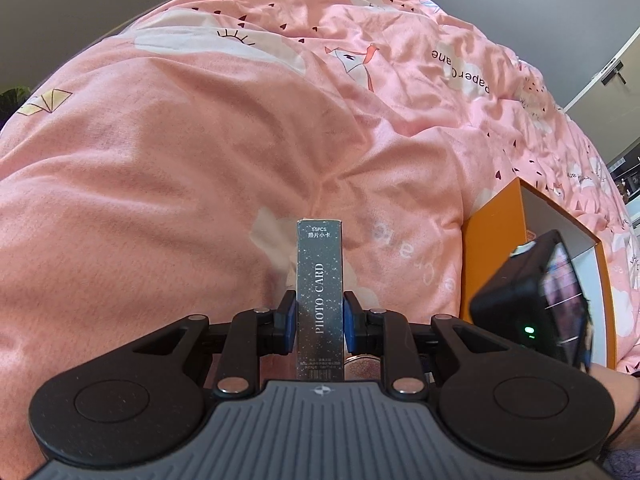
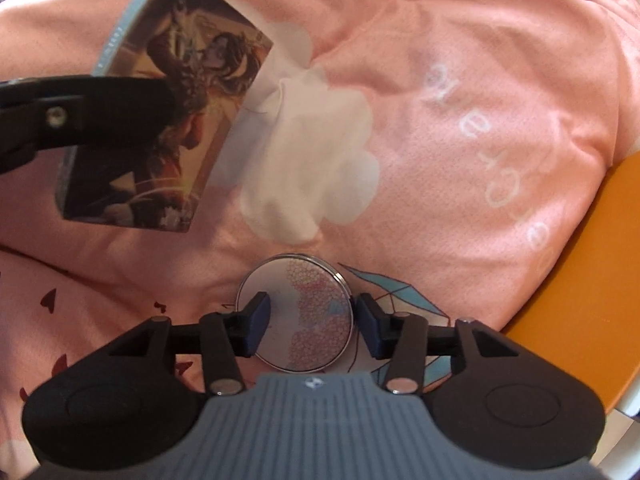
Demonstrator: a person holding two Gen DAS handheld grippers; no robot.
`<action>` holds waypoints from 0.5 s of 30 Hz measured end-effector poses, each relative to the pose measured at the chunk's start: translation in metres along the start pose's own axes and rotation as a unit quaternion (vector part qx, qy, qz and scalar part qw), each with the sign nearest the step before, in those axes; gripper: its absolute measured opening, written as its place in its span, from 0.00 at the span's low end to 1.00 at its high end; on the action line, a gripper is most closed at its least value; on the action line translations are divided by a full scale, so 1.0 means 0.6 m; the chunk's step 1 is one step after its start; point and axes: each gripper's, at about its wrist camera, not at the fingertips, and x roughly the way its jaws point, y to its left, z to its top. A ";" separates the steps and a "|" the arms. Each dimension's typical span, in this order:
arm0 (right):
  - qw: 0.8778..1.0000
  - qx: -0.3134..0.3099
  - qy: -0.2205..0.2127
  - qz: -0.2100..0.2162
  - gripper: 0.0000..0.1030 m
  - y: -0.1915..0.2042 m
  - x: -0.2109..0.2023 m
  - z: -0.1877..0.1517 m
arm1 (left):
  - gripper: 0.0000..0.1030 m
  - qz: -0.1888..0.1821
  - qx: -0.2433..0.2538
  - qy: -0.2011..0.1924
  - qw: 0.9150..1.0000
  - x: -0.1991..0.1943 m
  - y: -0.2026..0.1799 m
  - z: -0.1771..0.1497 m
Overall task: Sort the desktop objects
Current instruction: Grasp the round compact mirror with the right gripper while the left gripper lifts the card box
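Blue pads of the left gripper point(image 1: 320, 322) pinch a dark, speckled card box point(image 1: 320, 304) that stands upright between them, lettered "PHOTO CARD" and "55PCS". Ahead lies open pink bedding point(image 1: 200, 160) printed "Paper Crane"; an orange box point(image 1: 496, 256) borders its right. Pointing down, the right gripper point(image 2: 311, 322) stands spread around a round flowered badge point(image 2: 304, 312) lying flat, its right pad clear of the rim.

A bedroom in a home, to judge by the bed spread with a rumpled pink quilt point(image 1: 200, 152) printed with clouds, hearts and paper cranes. Plain grey walls point(image 1: 80, 4) behind. An orange box point(image 1: 492, 256) lying on the bedding.
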 end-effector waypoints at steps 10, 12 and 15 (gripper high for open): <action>0.999 0.022 -0.026 -0.006 0.36 -0.013 -0.015 -0.014 | 0.25 0.012 0.002 -0.002 1.000 -0.015 0.004 -0.014; 0.999 0.023 -0.035 -0.005 0.29 -0.016 -0.029 -0.022 | 0.25 0.014 0.005 -0.003 1.000 -0.019 0.005 -0.018; 0.998 0.028 -0.053 0.011 0.19 -0.016 -0.053 -0.036 | 0.25 0.016 0.007 -0.003 1.000 -0.025 0.004 -0.025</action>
